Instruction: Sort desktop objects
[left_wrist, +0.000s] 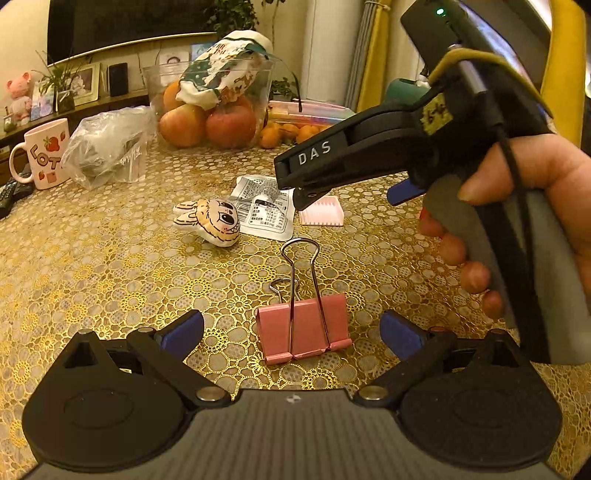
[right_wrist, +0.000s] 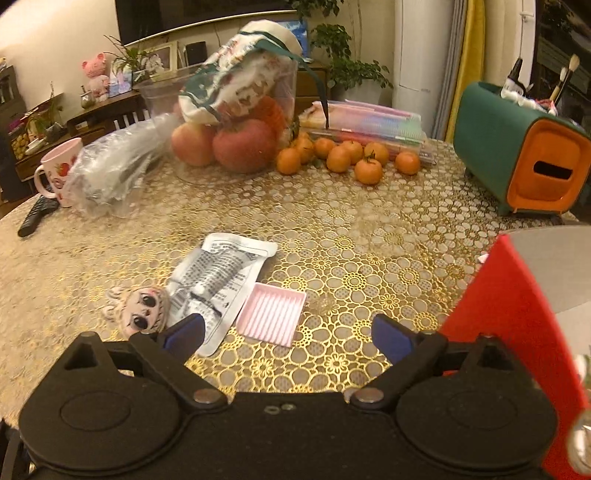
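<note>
A pink binder clip (left_wrist: 304, 326) stands on the gold lace tablecloth between the open jaws of my left gripper (left_wrist: 291, 334), not touched. Beyond it lie a small plush doll head (left_wrist: 212, 221), a silver foil packet (left_wrist: 264, 208) and a small pink ribbed tray (left_wrist: 322, 211). My right gripper (left_wrist: 341, 188), held in a hand, hovers above the packet and tray. In the right wrist view my right gripper (right_wrist: 288, 334) is open and empty, with the pink tray (right_wrist: 271, 314), the foil packet (right_wrist: 218, 284) and the doll head (right_wrist: 142, 312) just ahead of it.
A red box (right_wrist: 517, 332) stands at the right. A green and orange tissue holder (right_wrist: 517, 162) sits far right. At the back are a clear bowl of apples (right_wrist: 229, 144), several tangerines (right_wrist: 343, 158), a plastic bag (right_wrist: 114, 173), a pink mug (left_wrist: 44, 155) and a remote (right_wrist: 37, 218).
</note>
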